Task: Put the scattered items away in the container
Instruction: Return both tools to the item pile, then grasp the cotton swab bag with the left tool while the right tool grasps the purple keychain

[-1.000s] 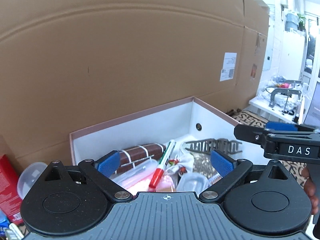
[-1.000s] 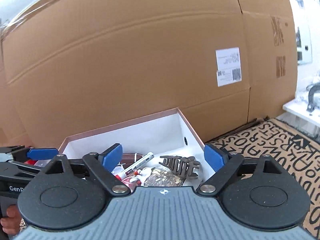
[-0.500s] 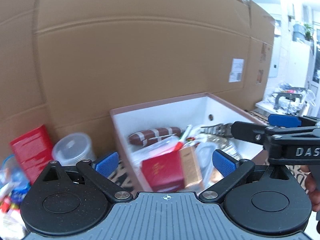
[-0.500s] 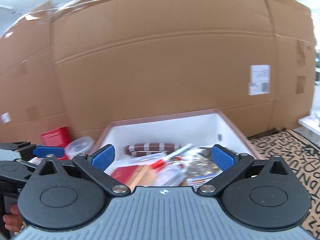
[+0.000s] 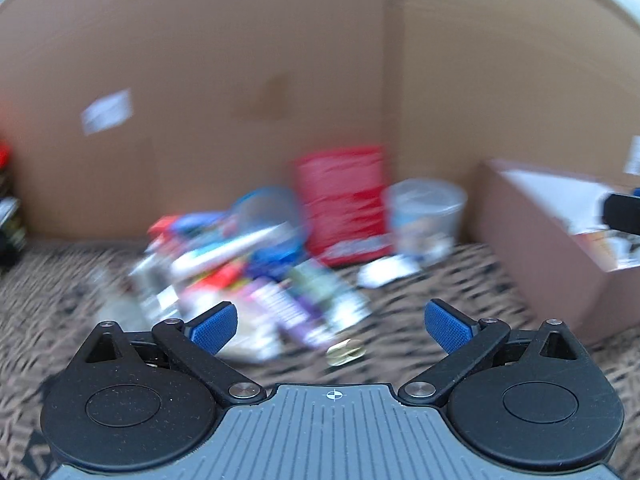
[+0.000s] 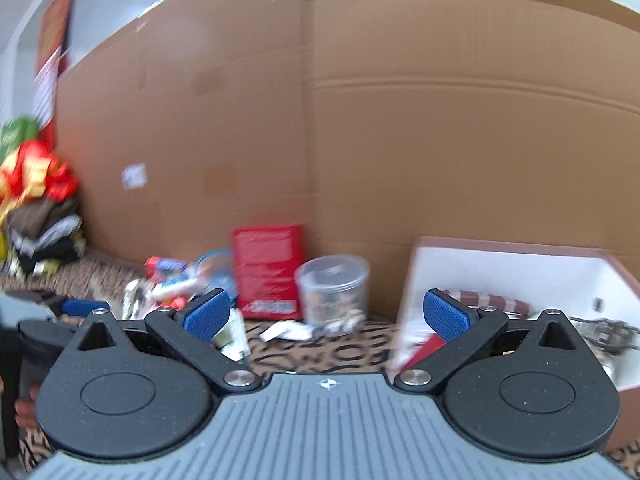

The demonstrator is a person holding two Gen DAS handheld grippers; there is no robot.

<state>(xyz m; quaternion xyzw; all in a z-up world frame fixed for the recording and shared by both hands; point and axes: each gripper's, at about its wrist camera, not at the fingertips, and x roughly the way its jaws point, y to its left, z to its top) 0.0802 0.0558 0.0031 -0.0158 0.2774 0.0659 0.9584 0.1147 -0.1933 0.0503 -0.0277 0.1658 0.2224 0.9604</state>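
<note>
Gaping wide and empty, the left gripper (image 5: 330, 322) and right gripper (image 6: 326, 316) frame blurred scattered packets (image 5: 248, 264) at frame centre; the pink-rimmed white box (image 6: 520, 272) sits right.

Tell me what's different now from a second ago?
Both cameras swung left, away from the box and toward the pile of scattered items on the patterned mat. The left gripper now faces the pile; the right gripper points between the clear cup and the box, its jaws having just opened a bit further. Nothing was grabbed or dropped. Both stay open and empty.
</note>
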